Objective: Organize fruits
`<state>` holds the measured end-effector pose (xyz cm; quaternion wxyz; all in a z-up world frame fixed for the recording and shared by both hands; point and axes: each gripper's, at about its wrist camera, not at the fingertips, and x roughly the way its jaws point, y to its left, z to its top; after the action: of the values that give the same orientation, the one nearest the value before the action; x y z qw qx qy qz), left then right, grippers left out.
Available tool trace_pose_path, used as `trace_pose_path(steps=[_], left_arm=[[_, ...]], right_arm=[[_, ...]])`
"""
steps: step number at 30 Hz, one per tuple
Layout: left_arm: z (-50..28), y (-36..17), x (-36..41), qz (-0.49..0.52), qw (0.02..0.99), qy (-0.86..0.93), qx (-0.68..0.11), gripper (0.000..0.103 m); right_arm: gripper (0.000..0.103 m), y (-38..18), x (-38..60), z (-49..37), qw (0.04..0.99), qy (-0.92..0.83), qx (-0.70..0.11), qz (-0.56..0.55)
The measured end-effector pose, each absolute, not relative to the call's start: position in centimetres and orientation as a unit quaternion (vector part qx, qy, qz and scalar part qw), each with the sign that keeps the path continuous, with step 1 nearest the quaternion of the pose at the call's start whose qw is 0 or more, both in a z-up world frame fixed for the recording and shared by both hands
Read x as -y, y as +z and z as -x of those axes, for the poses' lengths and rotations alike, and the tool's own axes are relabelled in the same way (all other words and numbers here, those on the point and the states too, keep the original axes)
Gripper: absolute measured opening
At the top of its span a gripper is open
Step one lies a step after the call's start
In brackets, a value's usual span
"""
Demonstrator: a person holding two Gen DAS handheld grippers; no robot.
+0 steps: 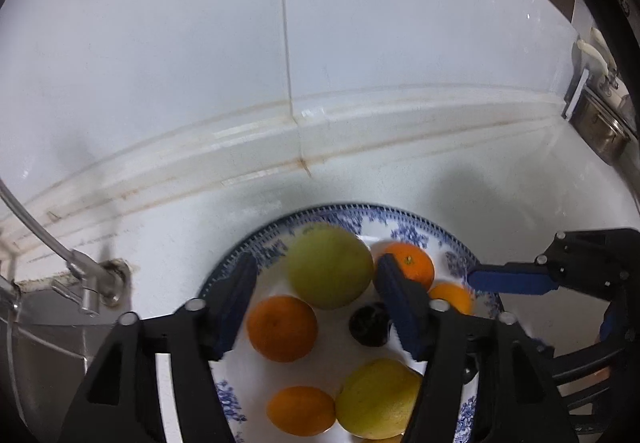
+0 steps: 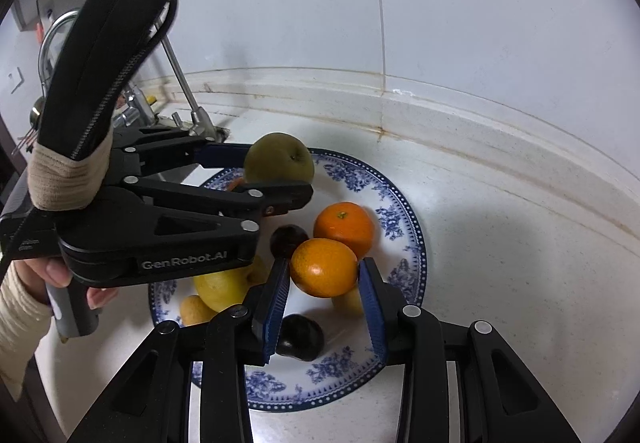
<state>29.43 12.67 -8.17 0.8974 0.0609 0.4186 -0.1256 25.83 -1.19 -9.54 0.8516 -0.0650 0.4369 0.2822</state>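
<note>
A blue-patterned white plate [image 1: 408,227] [image 2: 404,227] on the white counter holds several fruits. My left gripper [image 1: 316,275] [image 2: 276,173] is shut on a green pear [image 1: 330,267] [image 2: 280,157], one finger on each side. My right gripper [image 2: 324,275] [image 1: 472,279] is shut on an orange [image 2: 323,267] and holds it above the plate. On the plate lie other oranges [image 1: 282,327] [image 2: 344,227], a yellow-green fruit [image 1: 378,397] [image 2: 220,287] and dark plums [image 1: 370,323] [image 2: 300,337].
A sink with a metal tap [image 1: 86,275] [image 2: 192,115] lies left of the plate. The tiled wall and its raised ledge [image 1: 300,131] run behind. A metal pot [image 1: 600,123] stands at the far right.
</note>
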Motion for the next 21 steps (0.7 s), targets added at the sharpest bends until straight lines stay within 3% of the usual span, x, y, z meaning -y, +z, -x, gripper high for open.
trace_pose_path(steps=[2,15,17,21], left_arm=[[-29.1,-7.6,-12.9,-0.06,0.903,-0.113,-0.41,0.064],[-21.4,-3.4,-13.3,-0.035,0.929,-0.012,-0.367,0.065],[-20.2,-3.1,-13.1,-0.024,0.93,-0.012,-0.367,0.065],[-17.5,-2.1,-12.6,-0.005,0.934,-0.002,-0.357,0.069]], right_arm=[[0.042,-9.4,1.2,-25.7,0.853,0.283,-0.434,0.063],[0.042,-6.6,3.5,-22.9,0.88,0.255,-0.399,0.046],[0.048,-5.8,4.2,-22.0,0.887,0.245,-0.388,0.043],[0.049,-4.3,5.2,-20.0,0.899,0.233,-0.368,0.045]])
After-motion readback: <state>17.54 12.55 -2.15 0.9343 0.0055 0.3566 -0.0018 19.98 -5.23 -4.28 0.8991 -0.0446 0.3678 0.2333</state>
